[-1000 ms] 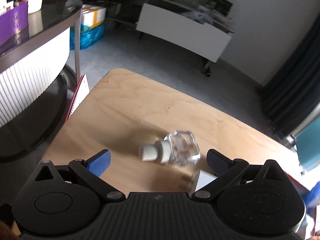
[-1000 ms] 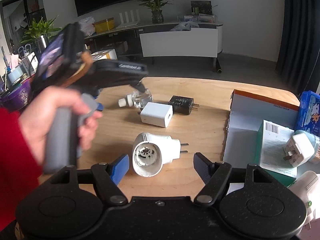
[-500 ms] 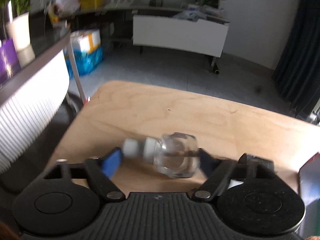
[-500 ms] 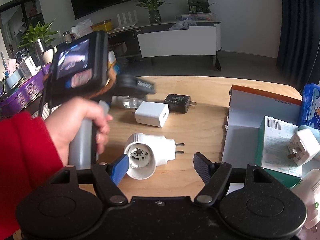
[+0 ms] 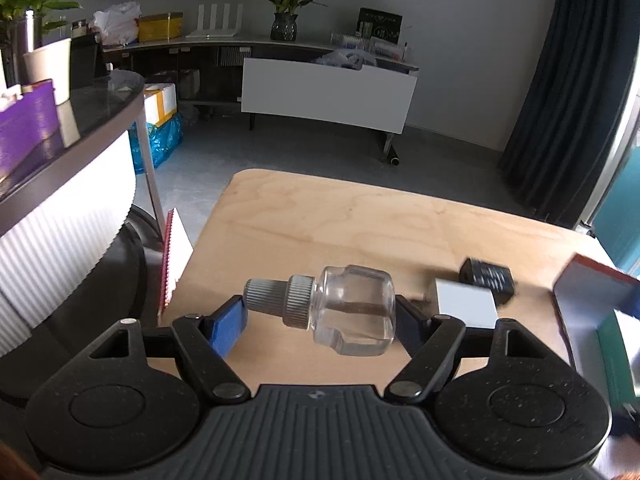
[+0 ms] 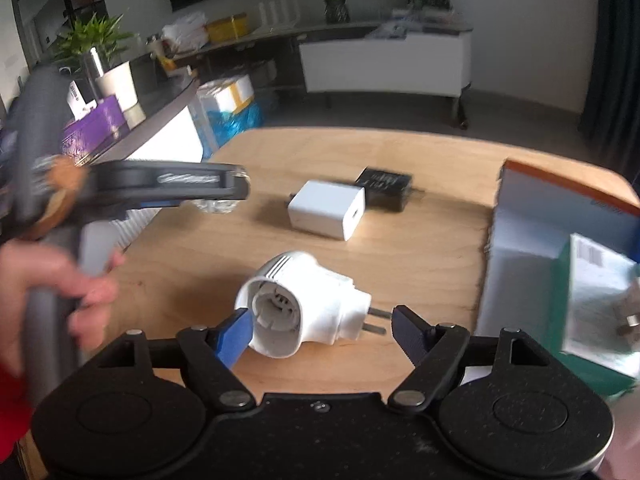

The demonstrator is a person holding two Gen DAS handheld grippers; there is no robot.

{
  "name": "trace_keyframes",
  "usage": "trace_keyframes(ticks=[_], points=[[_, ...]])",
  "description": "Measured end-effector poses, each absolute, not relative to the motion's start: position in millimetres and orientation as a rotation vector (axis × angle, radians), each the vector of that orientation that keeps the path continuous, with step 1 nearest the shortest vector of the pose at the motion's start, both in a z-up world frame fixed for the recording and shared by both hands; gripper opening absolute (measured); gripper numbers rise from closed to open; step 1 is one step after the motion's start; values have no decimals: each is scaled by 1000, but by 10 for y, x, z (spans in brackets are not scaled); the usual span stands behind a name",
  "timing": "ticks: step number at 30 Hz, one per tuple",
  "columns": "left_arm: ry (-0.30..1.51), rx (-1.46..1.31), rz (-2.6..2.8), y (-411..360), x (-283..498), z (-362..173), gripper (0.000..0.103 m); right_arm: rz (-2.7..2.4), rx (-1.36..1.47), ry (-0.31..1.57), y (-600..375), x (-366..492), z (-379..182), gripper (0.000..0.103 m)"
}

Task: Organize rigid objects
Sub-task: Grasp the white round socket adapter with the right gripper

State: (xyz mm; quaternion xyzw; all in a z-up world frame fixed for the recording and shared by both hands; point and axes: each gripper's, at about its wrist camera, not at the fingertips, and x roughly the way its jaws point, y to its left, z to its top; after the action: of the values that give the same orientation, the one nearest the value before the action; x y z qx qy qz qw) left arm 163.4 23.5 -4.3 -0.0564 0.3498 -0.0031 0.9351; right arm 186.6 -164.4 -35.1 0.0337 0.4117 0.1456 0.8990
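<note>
— Wooden table (image 5: pixel 360 216) first: what's the left gripper (image 5: pixel 320 316) got?
— A clear glass bottle (image 5: pixel 352 308), lying sideways, pinched between its fingers above the tabletop
— And the right gripper (image 6: pixel 322 330)?
— Jaws spread wide around a white plug adapter (image 6: pixel 308 308) on the table — white charger (image 6: pixel 328 210) and black charger (image 6: pixel 384 188) lie beyond

A light wooden table (image 6: pixel 424 156) with rounded corners carried everything. On it lay a white cube charger (image 6: pixel 327 210) with a black adapter (image 6: pixel 385 188) just behind it — the two nearly touching. Nearer the camera a round white plug adapter (image 6: pixel 304 304) rested on its side, prongs pointing right. At the right edge sat an open orange-rimmed box (image 6: pixel 560 216).
</note>
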Motion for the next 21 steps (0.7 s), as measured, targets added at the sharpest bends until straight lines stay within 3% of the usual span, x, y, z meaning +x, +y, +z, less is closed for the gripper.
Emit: trace_keyframes(ticks=[21], points=[[709, -208, -19, 509, 1086, -29, 78, 262, 87, 795, -1461, 1825, -343, 95]])
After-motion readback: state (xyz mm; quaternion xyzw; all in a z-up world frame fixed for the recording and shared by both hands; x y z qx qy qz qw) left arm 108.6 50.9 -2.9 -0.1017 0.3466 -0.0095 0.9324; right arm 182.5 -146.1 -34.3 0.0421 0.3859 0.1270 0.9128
